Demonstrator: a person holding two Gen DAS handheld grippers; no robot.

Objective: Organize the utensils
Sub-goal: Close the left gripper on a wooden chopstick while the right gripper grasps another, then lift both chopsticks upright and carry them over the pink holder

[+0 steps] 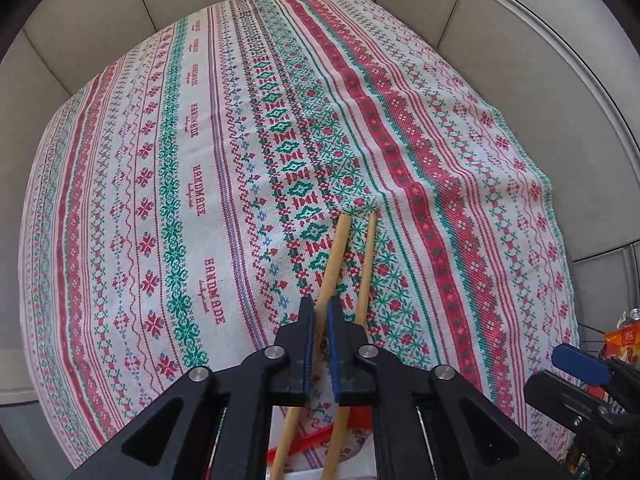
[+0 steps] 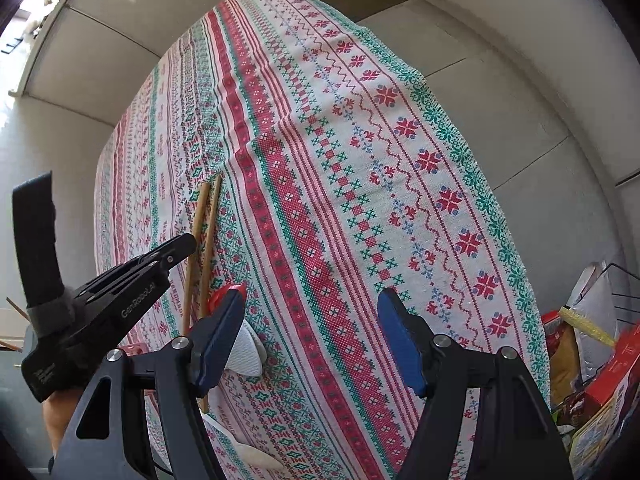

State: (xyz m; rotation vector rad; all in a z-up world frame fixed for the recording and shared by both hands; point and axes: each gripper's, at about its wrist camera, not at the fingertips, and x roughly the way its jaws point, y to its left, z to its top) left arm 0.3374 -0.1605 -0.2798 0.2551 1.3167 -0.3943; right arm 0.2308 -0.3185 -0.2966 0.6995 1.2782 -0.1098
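A patterned cloth (image 1: 240,160) covers the desk, above whose near edge the left hand-held gripper (image 1: 320,344) pinches one of two wooden chopsticks (image 1: 334,264), while the right hand-held gripper (image 2: 312,344) gapes wide, holding nothing.

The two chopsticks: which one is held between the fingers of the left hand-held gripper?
The thicker-looking chopstick, on the left in the left wrist view. It runs between the left hand-held gripper pads; the other chopstick passes outside, right.
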